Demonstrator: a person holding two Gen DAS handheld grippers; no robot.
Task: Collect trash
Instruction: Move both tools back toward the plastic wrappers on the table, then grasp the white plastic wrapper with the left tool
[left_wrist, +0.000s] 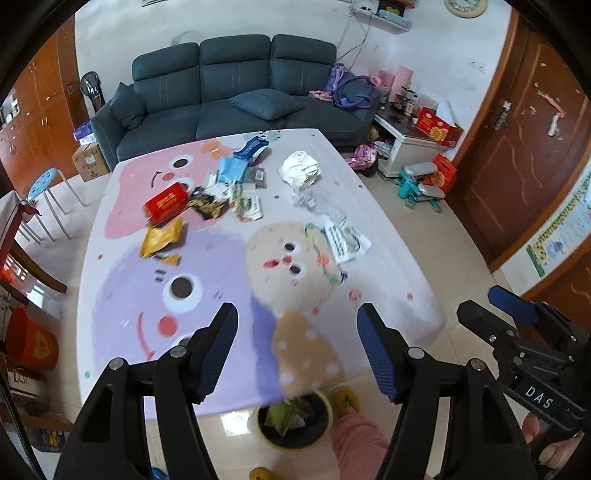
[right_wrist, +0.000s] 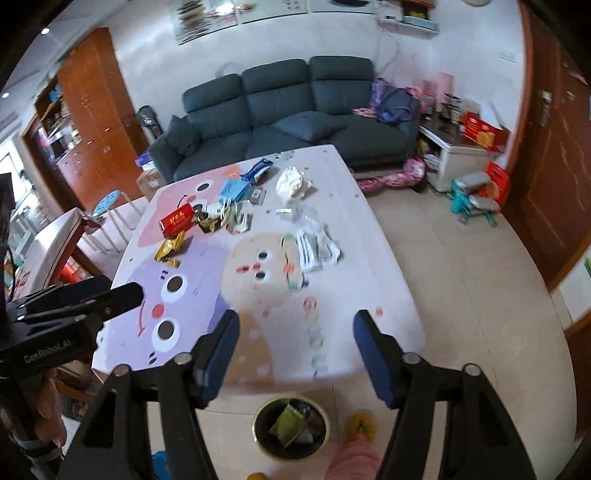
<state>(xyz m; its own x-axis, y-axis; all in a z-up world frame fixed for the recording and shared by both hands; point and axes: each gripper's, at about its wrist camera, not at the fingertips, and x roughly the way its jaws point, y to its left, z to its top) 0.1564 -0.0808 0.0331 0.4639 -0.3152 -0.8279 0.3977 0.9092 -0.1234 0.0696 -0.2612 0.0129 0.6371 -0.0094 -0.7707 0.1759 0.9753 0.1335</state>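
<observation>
Trash lies scattered on the pastel cartoon tablecloth (left_wrist: 221, 258): a red box (left_wrist: 166, 202), a gold wrapper (left_wrist: 161, 240), dark foil wrappers (left_wrist: 207, 205), blue packaging (left_wrist: 232, 168), crumpled white paper (left_wrist: 300, 167), clear plastic (left_wrist: 314, 201) and a printed plastic bag (left_wrist: 343, 240). A round bin (right_wrist: 291, 428) holding wrappers stands on the floor under the near table edge. My left gripper (left_wrist: 297, 350) hovers open over the near table end, nothing between its fingers. My right gripper (right_wrist: 295, 356) is likewise open and empty, above the table edge and bin.
A dark sofa (left_wrist: 236, 88) stands behind the table. A blue stool (left_wrist: 46, 182) and wooden cabinets are at the left, a low white cabinet (left_wrist: 410, 144) with red boxes and a wooden door (left_wrist: 517, 147) at the right. A pink-trousered leg (left_wrist: 360, 443) and yellow slippers are near the bin.
</observation>
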